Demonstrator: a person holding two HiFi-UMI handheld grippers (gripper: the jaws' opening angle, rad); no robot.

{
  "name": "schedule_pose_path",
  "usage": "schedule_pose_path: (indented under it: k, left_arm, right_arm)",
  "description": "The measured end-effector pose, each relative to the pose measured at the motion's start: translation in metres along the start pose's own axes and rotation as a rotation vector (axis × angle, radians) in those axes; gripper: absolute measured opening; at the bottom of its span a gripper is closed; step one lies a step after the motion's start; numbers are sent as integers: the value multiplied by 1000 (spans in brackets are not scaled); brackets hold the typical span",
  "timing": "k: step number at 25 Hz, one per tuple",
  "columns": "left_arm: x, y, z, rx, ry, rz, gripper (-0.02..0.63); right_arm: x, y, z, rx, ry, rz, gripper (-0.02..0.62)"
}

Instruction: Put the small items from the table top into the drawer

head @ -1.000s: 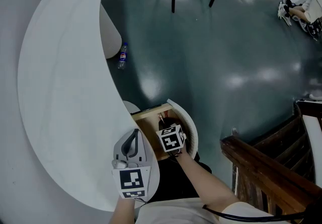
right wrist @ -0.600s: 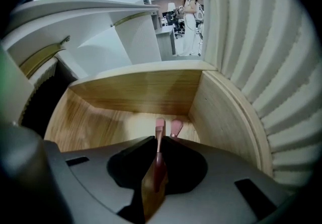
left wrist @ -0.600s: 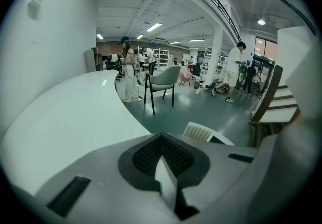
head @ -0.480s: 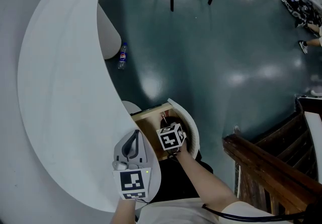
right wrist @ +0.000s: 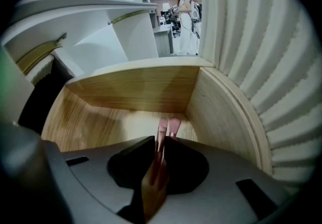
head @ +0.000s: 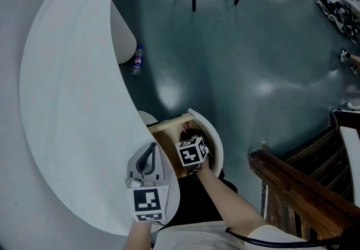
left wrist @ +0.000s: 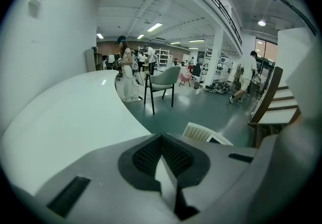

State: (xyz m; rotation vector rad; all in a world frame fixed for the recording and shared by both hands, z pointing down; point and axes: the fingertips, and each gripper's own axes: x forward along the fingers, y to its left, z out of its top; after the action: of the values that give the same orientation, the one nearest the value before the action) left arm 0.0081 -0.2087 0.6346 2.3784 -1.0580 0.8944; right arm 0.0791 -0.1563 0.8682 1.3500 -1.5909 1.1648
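Since the drawer (right wrist: pixel 126 89) is the goal, the right gripper (right wrist: pixel 160 143) points steeply down into it, fingers clamped on a slim pink item (right wrist: pixel 170 126) over its wooden bottom. The left gripper (left wrist: pixel 162 160) waits over the table (left wrist: pixel 65 117), fingers together and empty.

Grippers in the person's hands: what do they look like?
Both are smooth grey shells with black pads at the jaws. The left gripper and the right gripper each carry a white cube with black square markers. The person wears a white top, and a black cable runs by it.
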Motion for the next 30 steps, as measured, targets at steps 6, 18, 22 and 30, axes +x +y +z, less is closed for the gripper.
schedule_pose_path:
  k: [6, 18, 22, 30]
  left_arm:
    - [-3, 4, -1, -26, -4, 15, 20]
    - [-28, 4, 12, -34, -60, 115, 20]
    - [-46, -1, 14, -36, -81, 153, 20]
    - [-92, -24, 38, -46, -160, 261, 20]
  right_arm:
    - [-4, 3, 2, -13, -5, 5, 64]
    - [-45, 11, 36, -61, -128, 67, 63]
    - [-78, 19, 44, -74, -196, 106, 63]
    - [-170, 18, 52, -159, -328, 155, 63]
